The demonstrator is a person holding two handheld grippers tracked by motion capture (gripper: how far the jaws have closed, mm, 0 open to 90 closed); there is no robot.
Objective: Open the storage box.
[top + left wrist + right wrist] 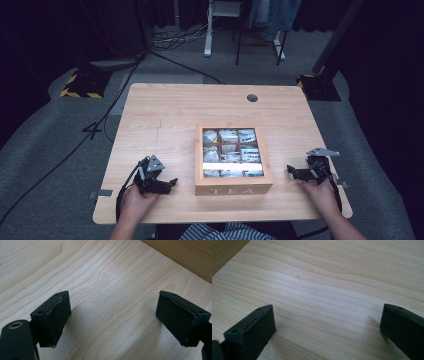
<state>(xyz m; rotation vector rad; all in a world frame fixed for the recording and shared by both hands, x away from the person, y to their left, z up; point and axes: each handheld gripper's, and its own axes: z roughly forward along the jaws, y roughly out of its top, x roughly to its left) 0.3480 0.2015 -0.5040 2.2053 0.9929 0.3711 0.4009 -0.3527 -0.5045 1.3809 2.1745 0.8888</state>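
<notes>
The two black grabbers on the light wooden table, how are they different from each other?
The left black gripper sits left of the wooden tea box, while the right black gripper sits to its right. The left gripper points right toward the box; the right gripper points left toward it. The left gripper lies a bit nearer the table's front edge than the right one. Both are held in a hand, with jaws wide open and nothing between them.
</notes>
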